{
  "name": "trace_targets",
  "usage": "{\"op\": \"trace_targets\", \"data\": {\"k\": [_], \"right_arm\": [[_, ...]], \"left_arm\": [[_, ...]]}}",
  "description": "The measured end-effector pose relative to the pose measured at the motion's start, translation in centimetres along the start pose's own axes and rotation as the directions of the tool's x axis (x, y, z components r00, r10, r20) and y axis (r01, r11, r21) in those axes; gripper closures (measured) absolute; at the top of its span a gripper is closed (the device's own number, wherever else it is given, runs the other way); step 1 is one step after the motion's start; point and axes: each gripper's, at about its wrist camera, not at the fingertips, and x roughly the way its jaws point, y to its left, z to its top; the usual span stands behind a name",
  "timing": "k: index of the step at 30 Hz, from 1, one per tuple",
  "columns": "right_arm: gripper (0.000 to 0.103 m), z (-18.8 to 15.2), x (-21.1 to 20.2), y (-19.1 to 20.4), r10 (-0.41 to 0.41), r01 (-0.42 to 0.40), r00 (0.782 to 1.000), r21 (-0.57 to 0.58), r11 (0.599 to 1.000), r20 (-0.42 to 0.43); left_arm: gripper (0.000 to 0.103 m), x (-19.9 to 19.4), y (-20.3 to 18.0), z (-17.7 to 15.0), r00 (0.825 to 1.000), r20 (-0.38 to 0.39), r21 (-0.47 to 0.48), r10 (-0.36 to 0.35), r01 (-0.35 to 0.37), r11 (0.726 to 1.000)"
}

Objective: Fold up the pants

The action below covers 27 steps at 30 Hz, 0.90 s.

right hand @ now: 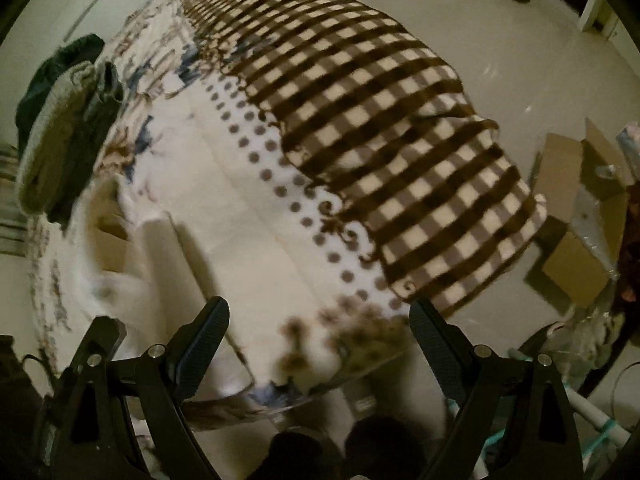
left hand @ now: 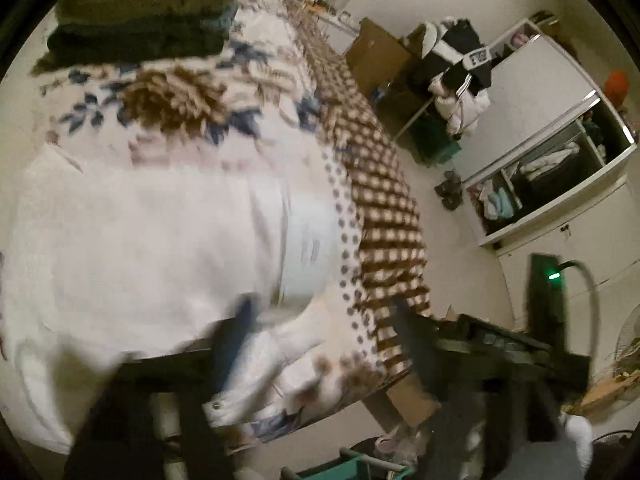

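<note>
white pants lie spread on the bed's patterned blanket, near edge, blurred. right gripper hangs over the near edge with fingers wide apart, nothing between them. left gripper is blurred in its view; cannot tell if apart or together. folded dark clothes stack sits far left on the bed.

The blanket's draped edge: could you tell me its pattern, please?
A brown and cream check on the blanket, clearest in the right wrist view.
</note>
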Motion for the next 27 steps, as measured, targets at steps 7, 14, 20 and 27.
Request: {"op": "trace_targets", "data": {"k": [7, 14, 20, 27], "right_arm": [[0.002, 1.5, 3.5, 5.7, 0.232, -0.241, 0.969, -0.108, 0.964, -0.088], [0.003, 3.2, 11.4, 8.6, 0.411, -0.429, 0.879, -0.022, 0.903, -0.242], [0.090, 1.9, 7.8, 11.0, 0.311, -0.330, 0.941, -0.162, 0.930, -0.134], [0.091, 3.0, 2.6, 7.4, 0.231, -0.233, 0.972, -0.128, 0.964, -0.031]], "left_arm": [[0.010, -6.3, 6.4, 3.4, 0.979, 0.086, -0.068, 0.187, -0.181, 0.981], [0.010, -7.3, 16.3, 3.2, 0.921, 0.011, -0.151, 0.389, -0.383, 0.911], [0.010, -6.3, 19.1, 3.7, 0.926, -0.010, -0.203, 0.377, -0.371, 0.906], [0.010, -0.9, 19.5, 6.4, 0.960, -0.091, -0.245, 0.265, -0.280, 0.928]]}}
